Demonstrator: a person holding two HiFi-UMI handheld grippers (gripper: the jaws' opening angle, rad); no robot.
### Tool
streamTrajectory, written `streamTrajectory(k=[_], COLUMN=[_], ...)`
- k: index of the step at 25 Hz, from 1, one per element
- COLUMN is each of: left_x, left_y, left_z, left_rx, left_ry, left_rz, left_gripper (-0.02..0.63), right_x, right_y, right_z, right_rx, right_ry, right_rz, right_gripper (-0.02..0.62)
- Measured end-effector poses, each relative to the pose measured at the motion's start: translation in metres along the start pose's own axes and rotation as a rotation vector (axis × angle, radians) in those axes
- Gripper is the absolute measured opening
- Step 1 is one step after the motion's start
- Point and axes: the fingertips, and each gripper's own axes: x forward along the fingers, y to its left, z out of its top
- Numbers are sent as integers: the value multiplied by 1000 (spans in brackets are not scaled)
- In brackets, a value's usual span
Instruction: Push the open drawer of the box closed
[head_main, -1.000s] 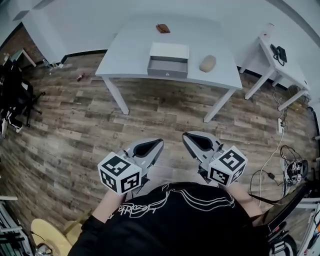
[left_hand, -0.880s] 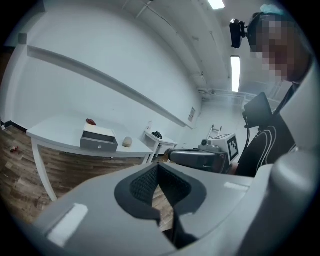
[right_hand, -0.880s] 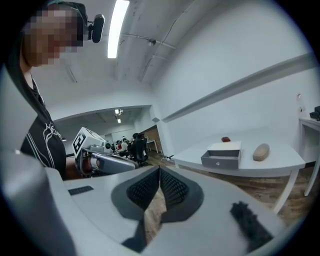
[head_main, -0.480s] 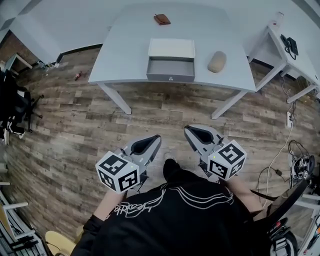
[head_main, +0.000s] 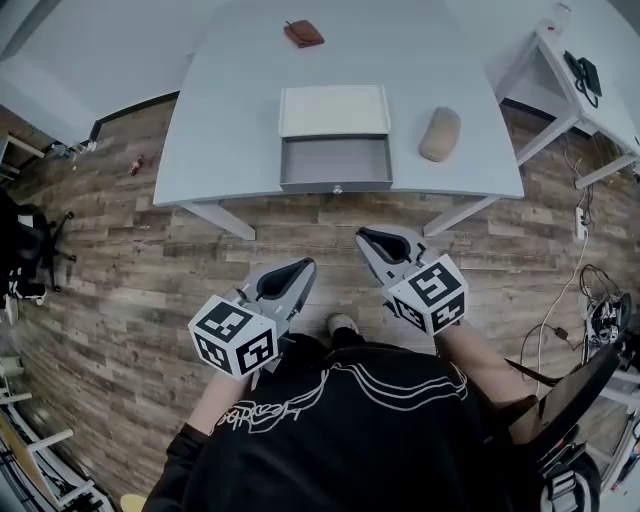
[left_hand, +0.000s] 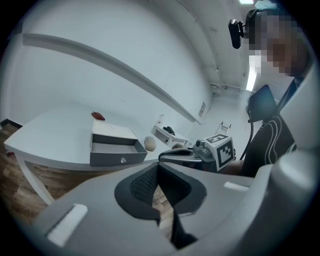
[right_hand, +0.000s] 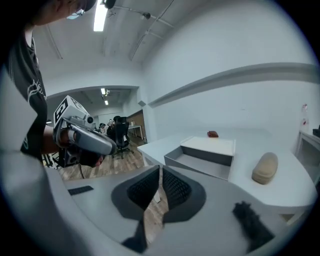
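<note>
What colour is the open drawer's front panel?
The drawer front is grey, darker than the off-white box top; clearest in the head view.

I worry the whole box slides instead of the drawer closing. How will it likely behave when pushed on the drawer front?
The box looks light and sits loose on the smooth table, so it may slide back. The drawer looks rigid and empty; pushing centrally near its knob probably avoids skewing.

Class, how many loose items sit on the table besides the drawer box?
2: a small brown item near the far edge, and a beige oblong item right of the box.
</note>
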Motion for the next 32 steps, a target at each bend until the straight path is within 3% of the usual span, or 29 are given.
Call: streamTrajectory(k=[8, 14, 20, 32], left_x=[3, 8, 8, 23], left_y=[59, 96, 123, 147], left_z=[-1, 25, 24, 33], left_rx=[-76, -57, -53, -56], left_ry=[83, 103, 165, 189], left_rz=[-60, -103, -124, -148], left_gripper=[6, 6, 6, 6], right_x=[67, 105, 125, 133], right_y=[-33, -60, -78, -87], right_z=[-9, -31, -49, -57], right_rx=[79, 137, 146, 169], right_ry=[63, 135, 192, 201], right_rz=[-110, -217, -332, -373], right_gripper=[11, 46, 57, 60])
